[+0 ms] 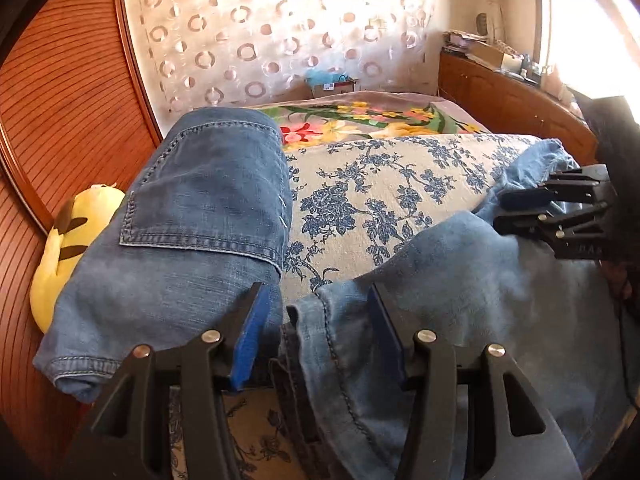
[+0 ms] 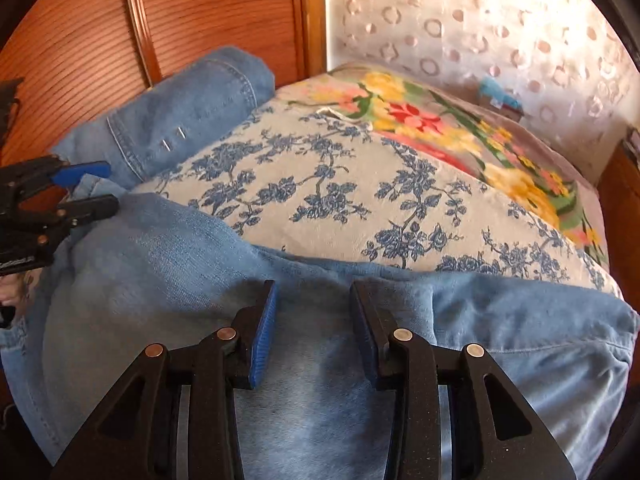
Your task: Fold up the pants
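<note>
Pants [image 2: 168, 264] lie across floral bedspread [image 2: 340, 200], long axis running left-right under me. My right gripper [image 2: 314, 336] over mid-leg, jaws apart, empty. My left gripper [image 1: 316, 336] half-open at hem edge, probably not pinching.

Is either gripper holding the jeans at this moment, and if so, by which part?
Neither. The left gripper stands open over the jeans hem, and the right gripper stands open over plain denim; no pads press the fabric.

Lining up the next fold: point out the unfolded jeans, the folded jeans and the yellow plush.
unfolded jeans [image 2: 320, 380], right wrist view, bare denim between the fingers.
folded jeans [image 1: 208, 184], left wrist view, back pocket panel.
yellow plush [image 1: 60, 264], left wrist view, its yellow body.
</note>
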{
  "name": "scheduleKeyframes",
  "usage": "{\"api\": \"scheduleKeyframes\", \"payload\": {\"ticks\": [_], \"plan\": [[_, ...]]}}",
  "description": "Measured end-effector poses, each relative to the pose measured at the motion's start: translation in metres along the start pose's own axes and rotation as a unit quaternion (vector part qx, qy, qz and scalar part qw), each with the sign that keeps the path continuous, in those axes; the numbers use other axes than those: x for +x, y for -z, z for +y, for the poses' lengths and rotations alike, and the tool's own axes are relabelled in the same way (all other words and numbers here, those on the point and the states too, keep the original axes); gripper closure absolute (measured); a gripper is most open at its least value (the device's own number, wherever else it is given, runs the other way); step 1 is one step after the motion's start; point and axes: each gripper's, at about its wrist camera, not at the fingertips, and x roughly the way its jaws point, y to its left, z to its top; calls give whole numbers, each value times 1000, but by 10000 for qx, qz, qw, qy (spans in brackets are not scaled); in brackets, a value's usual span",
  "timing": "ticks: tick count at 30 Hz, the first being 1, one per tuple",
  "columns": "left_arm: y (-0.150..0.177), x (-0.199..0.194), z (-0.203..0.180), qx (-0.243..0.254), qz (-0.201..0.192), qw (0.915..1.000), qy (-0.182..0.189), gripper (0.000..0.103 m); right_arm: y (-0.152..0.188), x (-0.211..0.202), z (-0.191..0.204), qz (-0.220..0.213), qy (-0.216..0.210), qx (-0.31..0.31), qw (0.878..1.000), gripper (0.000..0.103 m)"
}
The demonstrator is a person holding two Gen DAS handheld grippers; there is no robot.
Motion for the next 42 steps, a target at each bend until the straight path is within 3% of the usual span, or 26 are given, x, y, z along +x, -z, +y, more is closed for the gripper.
{"api": "scheduleKeyframes", "payload": {"ticks": [2, 5, 12, 16, 22, 30, 36, 39, 42], "plan": [[-2, -4, -1, -72, -32, 10000, 10, 51, 1, 0, -3, -20, -39, 63, 10000, 68], [-8, -19, -3, -245, -208, 9988, 358, 51, 1, -5, -6, -43, -113, 157, 9998, 67], [-17, -37, -39, 67, -345, 9951, 927, 51, 2, -38, -8, -271, -158, 216, 9993, 67], [-17, -14, -48, 206, -23, 9979, 608, 51, 9, -47, -16, -293, -109, 332, 9990, 66], [-8, 10, -42, 143, 151, 9975, 680, 48, 24, -68, -39, -367, 51, 618, 9974, 66], [-2, 10, -40, 141, 44, 9970, 755, 48, 82, -130, -83, -526, 688, 1256, 9883, 63], [-7, 2, -40, 107, 27, 9973, 729, 47, 142, -164, -117, -376, 1178, 1807, 9757, 58], [-14, -13, -43, 43, -137, 9973, 714, 35, 171, -175, -125, -258, 1285, 1973, 9716, 58], [-20, -29, -52, 54, -302, 9966, 771, 33, 187, -180, -122, -198, 1245, 2041, 9708, 58]]}}
